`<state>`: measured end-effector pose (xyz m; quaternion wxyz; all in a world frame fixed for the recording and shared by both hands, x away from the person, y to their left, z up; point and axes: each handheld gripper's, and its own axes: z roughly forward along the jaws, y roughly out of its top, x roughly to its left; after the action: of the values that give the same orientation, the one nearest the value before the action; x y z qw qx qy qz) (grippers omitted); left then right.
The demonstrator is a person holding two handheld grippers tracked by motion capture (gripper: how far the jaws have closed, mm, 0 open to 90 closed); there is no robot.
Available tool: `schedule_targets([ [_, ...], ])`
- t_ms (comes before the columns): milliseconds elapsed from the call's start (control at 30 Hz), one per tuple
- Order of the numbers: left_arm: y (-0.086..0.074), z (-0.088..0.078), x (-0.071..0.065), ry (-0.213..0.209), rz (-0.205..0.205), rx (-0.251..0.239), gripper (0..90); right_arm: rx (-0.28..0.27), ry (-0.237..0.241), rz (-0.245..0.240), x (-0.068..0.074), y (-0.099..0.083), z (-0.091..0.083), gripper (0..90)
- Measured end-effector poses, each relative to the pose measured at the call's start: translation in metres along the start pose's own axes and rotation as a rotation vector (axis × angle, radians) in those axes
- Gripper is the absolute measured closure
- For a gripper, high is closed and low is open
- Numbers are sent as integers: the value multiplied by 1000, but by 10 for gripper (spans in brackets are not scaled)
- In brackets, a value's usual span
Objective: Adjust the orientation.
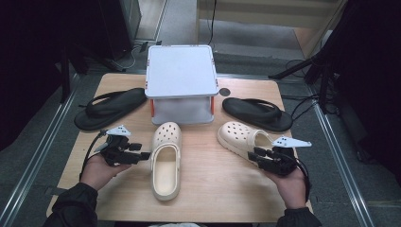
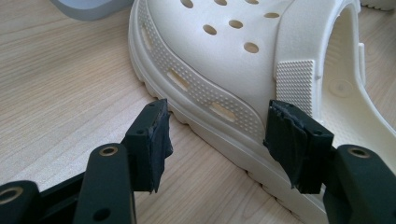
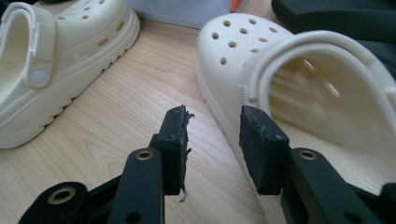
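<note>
Sitting in the middle of the wooden table [image 1: 208,189], a cream clog [image 1: 166,158] points its toe at the far side. A second cream clog [image 1: 243,138] lies to the right of it and is turned at a slant, with its heel end toward the near right.

The left gripper [image 1: 142,155] is held just beside the left wall of the middle clog. In the left gripper view its two black jaws stand wide apart, and the side of the clog [image 2: 224,60] fills the space past them. The jaws hold nothing.

The right gripper [image 1: 253,155] is at the heel end of the right clog. In the right gripper view the jaws stand apart, and the near edge of that clog [image 3: 280,79] is right in front of them. One jaw is just beside the clog's side, but I cannot tell if it touches. Nothing is pinched.

A grey box [image 1: 180,82] stands at the far middle of the table. A black flip-flop [image 1: 111,108] lies to the left of the box, and another black flip-flop [image 1: 257,113] lies to the right.
</note>
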<state>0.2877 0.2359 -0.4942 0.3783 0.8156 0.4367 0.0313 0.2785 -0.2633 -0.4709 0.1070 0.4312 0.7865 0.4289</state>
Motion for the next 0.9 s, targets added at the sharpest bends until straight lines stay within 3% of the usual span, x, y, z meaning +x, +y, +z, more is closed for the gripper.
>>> schedule_targets([
  [67,1,0,1,7,14,9,404,5,-13,3,-4,-3,-3,625],
  [333,2,0,1,10,7,8,405,17,-50,4,-11,-7,-8,618],
  [500,1,1,1,15,13,16,405,20,-53,15,-18,-9,-10,613],
  [900,-4,-1,-3,24,4,5,405,50,-30,24,-29,-2,10,594],
])
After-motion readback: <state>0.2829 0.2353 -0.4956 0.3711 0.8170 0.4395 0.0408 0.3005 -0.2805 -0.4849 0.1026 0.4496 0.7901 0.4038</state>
